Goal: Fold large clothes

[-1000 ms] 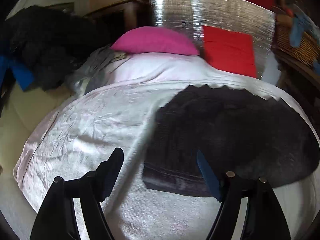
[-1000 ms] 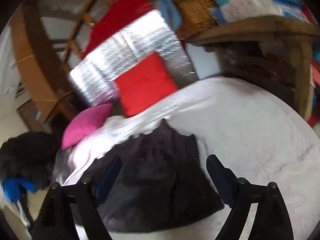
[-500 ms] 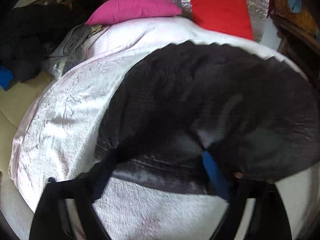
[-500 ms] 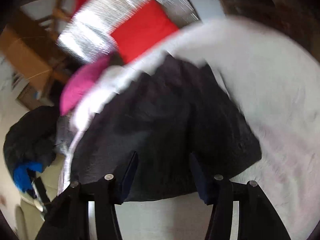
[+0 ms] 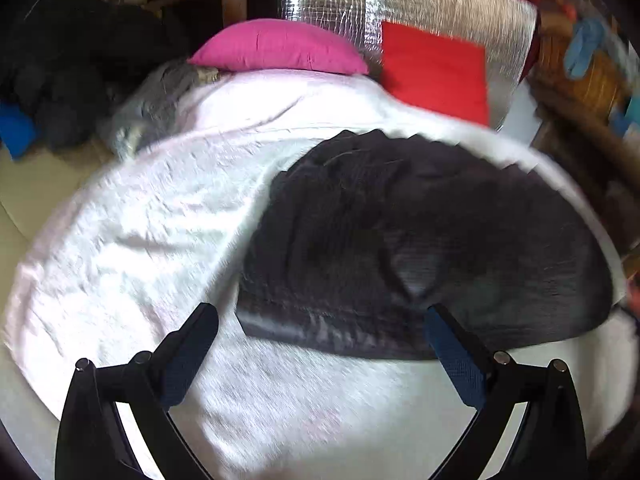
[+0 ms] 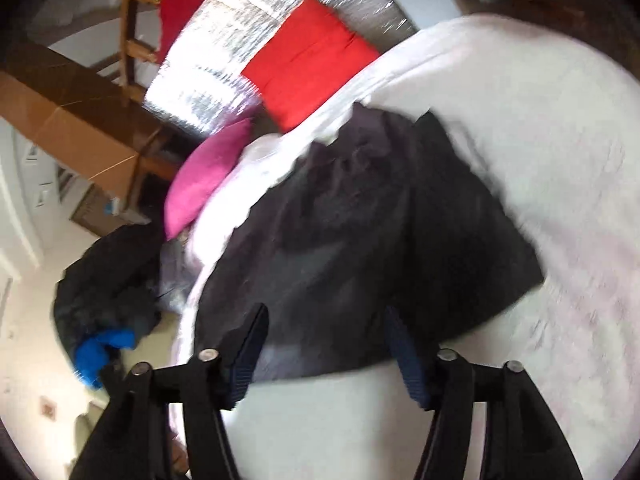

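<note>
A dark folded garment (image 5: pixel 420 240) lies on the white bedcover (image 5: pixel 152 232); it also shows in the right wrist view (image 6: pixel 360 248). My left gripper (image 5: pixel 320 332) is open and empty, just short of the garment's near hem, its right finger at the hem's edge. My right gripper (image 6: pixel 326 340) is open, its fingertips over the garment's near edge; whether they touch the cloth I cannot tell. Both views are blurred.
A pink pillow (image 5: pixel 280 46) and a red cushion (image 5: pixel 436 68) lie at the bed's head against a silver foil panel (image 5: pixel 400 4). A heap of dark clothes (image 5: pixel 72 72) sits left of the bed. A grey garment (image 5: pixel 156 100) lies by the pink pillow.
The left gripper pushed in close over the garment, then pulled back to its near hem. The right gripper moved down closer to the garment and its jaws narrowed somewhat.
</note>
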Demonstrator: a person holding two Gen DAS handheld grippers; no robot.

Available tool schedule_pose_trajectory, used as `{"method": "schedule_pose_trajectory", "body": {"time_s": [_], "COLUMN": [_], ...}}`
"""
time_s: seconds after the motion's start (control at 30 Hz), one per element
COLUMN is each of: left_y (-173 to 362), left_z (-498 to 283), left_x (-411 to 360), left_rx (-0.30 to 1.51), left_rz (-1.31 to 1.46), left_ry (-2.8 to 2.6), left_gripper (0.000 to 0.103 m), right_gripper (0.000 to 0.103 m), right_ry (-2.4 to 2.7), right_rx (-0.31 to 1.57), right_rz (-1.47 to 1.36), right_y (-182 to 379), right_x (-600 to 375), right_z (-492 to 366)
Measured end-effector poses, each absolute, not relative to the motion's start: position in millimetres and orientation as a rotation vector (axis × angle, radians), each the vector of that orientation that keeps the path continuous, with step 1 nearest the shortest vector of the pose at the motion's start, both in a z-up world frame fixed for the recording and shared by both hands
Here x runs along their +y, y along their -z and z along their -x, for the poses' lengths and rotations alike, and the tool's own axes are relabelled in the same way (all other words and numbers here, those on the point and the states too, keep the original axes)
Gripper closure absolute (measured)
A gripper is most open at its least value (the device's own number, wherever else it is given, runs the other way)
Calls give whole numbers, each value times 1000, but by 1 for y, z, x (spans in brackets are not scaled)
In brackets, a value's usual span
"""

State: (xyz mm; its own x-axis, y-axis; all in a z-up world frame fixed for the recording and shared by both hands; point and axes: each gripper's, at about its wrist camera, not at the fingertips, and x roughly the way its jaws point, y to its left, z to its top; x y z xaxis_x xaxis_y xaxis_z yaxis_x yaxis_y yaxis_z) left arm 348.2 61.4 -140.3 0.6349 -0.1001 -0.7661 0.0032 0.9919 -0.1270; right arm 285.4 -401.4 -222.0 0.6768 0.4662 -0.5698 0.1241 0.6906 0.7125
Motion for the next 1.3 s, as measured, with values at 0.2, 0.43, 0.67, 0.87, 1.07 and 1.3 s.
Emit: {"method": "schedule_pose_trajectory", "body": {"time_s": [0.2, 0.43, 0.67, 0.87, 1.07, 1.3], "left_y": [172, 192, 217, 221, 220, 195], "left_z": [-345, -357, -380, -398, -407, -401], "left_x": [88, 92, 103, 103, 102, 93], "left_rx": [1036, 1034, 989, 927, 873, 814], "left_rz": [487, 678, 828, 839, 859, 675], "left_ry": [195, 169, 85, 55, 24, 57], "left_gripper": [0, 0, 1, 1, 26, 61], "right_gripper": [31, 31, 31, 29, 31, 60], "right_ry": [-286, -167, -25, 14, 66, 96], "right_rx": [895, 890, 807, 730, 693, 672], "right_rz": [-990, -1110, -1172, -1131, -1064, -895], "right_y": [253, 284, 306, 301, 294, 269], "right_x": [-395, -396, -405, -404, -398, -384], "right_z": [-269, -283, -299, -320, -341, -342]}}
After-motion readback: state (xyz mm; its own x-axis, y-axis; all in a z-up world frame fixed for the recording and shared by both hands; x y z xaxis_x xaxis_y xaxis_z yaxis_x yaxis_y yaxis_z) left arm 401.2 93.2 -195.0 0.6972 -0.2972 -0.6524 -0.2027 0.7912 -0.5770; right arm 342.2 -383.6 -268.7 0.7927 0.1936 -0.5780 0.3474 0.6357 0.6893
